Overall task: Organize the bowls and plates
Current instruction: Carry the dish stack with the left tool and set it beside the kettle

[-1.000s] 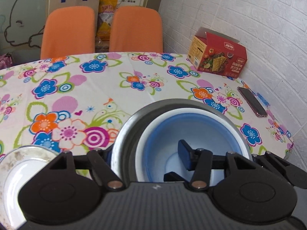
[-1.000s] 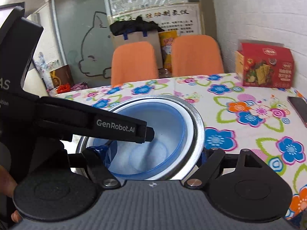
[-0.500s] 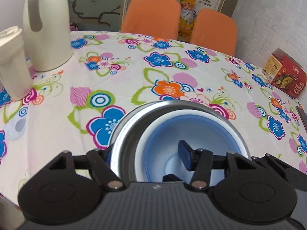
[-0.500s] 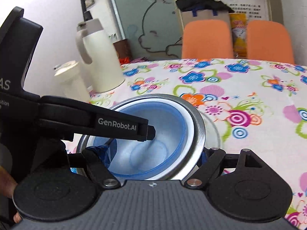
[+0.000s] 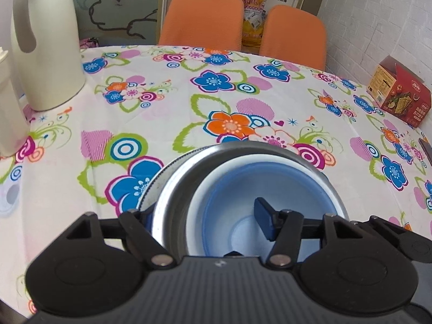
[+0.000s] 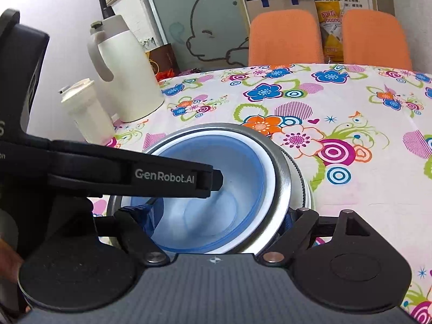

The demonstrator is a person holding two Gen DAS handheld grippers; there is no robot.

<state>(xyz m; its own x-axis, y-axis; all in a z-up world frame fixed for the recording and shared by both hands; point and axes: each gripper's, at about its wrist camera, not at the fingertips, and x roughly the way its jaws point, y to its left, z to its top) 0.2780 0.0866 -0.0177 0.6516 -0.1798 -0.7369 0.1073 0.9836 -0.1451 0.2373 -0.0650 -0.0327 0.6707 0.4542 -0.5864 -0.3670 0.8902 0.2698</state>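
Flowered cloth covers the round worktop [image 5: 167, 102], with two orange chairs [image 5: 201, 19] pushed in at its far side against a glass panel bearing a cartoon outline. A cream jug [image 5: 46, 54] stands near the worktop's left edge, with a pale lidded cup [image 6: 86, 113] just beside it. A red cracker box [image 5: 397, 95] sits near the white brick wall on the right.

Close to the near edge is a stack of nested bowls: a steel bowl [image 5: 172, 197] on the outside, a white bowl [image 5: 205, 191] inside it, and a blue bowl [image 5: 291, 178] innermost. A ridged metal rim shows just under the steel bowl; whether it is a plate or another bowl cannot be told.

Both claws grip this stack from opposite sides. The left claw [image 5: 205, 218] is clenched across the stack's left wall: one blue-padded finger [image 5: 263, 220] is down inside the blue bowl and the other is outside the steel rim. The right claw [image 6: 218, 224] is clamped on the right wall in the same way, with one finger [image 6: 149, 216] inside the blue bowl and the other outside the steel rim. In the right wrist view the left claw's black body, printed with white lettering, reaches over the bowls from the left. Whether the stack rests on the cloth or is lifted off it cannot be told.
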